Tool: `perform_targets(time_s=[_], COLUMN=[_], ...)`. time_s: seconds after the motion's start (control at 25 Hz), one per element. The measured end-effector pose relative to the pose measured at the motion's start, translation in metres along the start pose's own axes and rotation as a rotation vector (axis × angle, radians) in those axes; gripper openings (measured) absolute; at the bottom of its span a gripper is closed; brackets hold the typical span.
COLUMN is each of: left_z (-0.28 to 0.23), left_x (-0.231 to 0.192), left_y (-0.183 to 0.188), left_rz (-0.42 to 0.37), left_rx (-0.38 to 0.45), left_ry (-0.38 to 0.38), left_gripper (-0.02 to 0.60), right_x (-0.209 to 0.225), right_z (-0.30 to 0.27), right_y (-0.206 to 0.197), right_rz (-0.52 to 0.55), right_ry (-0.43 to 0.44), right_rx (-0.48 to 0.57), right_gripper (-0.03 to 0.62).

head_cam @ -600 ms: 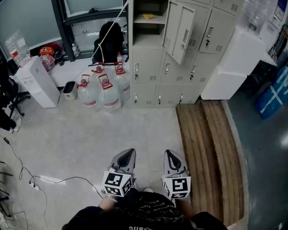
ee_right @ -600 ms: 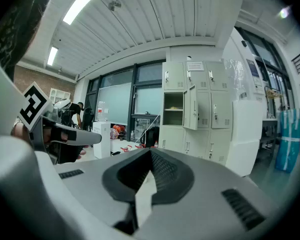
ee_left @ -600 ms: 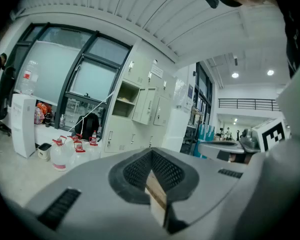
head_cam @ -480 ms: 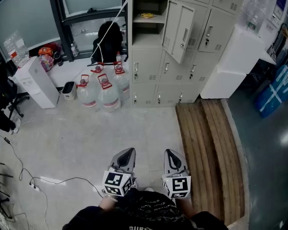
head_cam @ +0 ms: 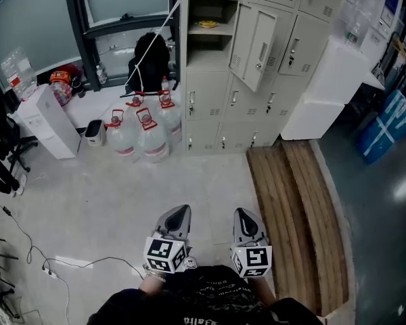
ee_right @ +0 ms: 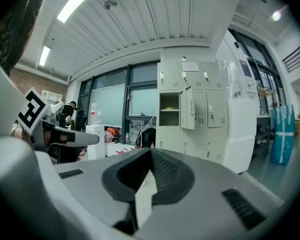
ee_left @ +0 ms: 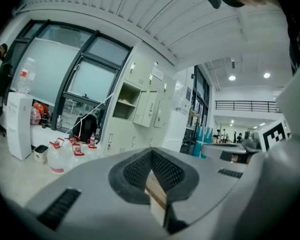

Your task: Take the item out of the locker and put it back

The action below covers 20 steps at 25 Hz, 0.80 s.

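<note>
Yellow item lies lengthwise across the locker shelf; left tongs and right tongs clenched empty.

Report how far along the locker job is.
Done: one locker door stands open, and the yellow item lies on the shelf inside. In hand: nothing. The left tool and the right tool are both shut and empty, held near the body, far from the lockers. Left, as it looks: walk over, take the item out and put it back.
</note>
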State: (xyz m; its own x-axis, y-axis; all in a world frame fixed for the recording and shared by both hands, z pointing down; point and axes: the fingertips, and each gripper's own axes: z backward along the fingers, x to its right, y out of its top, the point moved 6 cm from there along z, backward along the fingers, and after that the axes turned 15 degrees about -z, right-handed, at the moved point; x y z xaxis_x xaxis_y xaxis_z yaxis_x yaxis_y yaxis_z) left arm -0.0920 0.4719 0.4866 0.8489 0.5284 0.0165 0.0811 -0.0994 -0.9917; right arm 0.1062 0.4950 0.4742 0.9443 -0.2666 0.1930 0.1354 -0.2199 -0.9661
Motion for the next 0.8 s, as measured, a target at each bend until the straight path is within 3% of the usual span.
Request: perform_targets(time_s=[0.44, 0.8], left_z=[-0.041, -0.128], left_x=[-0.002, -0.030], left_y=[-0.005, 0.008], left_rz=[0.011, 0.041], left_rx=[-0.040, -0.043], left_ry=[-0.095, 0.019], left_gripper=[0.003, 0.004], right_x=[0.018, 0.081], right_z=[-0.037, -0.127], right_y=[-0.007, 0.017], right_rz=[-0.050, -0.049], right_ry=[0.014, 0.081], right_rx=[-0.040, -0.077], right_gripper=[0.003, 0.003])
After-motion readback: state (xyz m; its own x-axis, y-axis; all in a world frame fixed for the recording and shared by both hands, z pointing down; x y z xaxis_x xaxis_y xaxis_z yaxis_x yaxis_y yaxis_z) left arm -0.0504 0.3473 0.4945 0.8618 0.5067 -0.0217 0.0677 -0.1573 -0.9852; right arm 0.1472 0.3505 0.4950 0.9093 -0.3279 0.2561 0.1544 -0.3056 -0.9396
